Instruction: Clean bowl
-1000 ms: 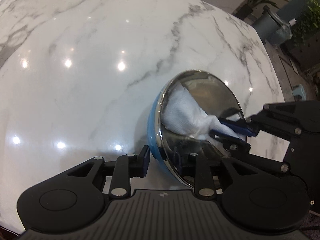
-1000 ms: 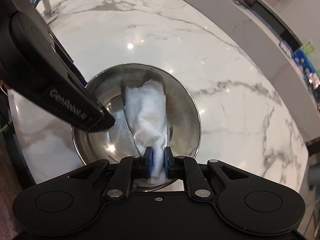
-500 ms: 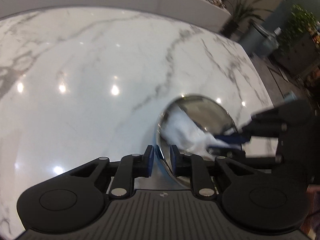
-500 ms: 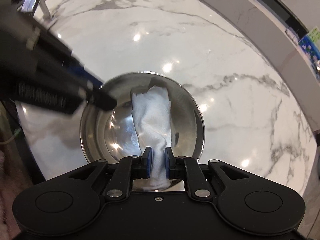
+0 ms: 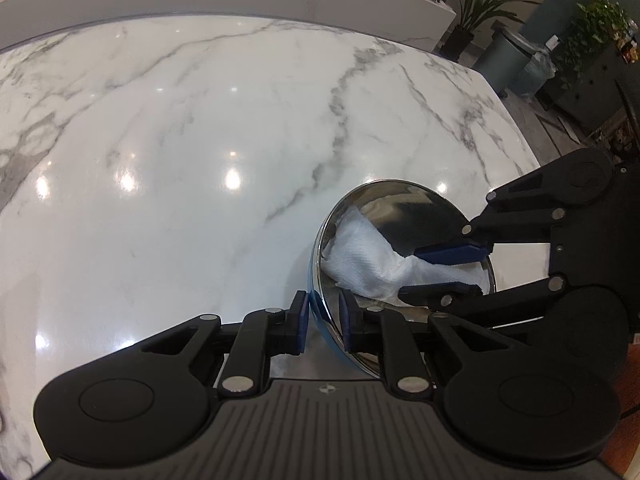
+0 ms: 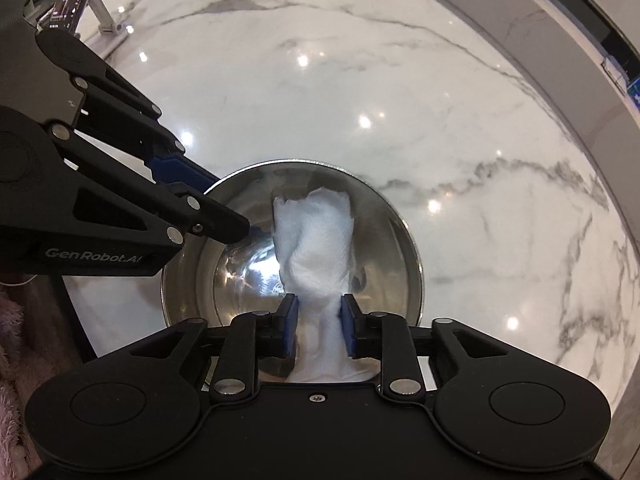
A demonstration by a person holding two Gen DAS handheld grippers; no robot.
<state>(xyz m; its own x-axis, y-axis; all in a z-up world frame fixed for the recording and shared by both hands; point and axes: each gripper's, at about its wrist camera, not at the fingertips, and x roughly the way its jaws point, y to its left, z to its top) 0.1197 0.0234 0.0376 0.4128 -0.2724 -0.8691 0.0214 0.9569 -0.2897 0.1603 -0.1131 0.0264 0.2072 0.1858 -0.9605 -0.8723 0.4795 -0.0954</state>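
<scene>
only the left wrist view shows the steel bowl [image 5: 400, 220]'s blue outside. the left gripper [image 5: 323, 322] pinches its rim; the right gripper [image 6: 318, 330] clamps a white paper towel [image 6: 316, 240] inside.

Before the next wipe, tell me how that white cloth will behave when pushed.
The white cloth will probably flop and bunch: it hangs creased from the right gripper. It may slide easily on the shiny bowl, which the left gripper pinches at the rim.
</scene>
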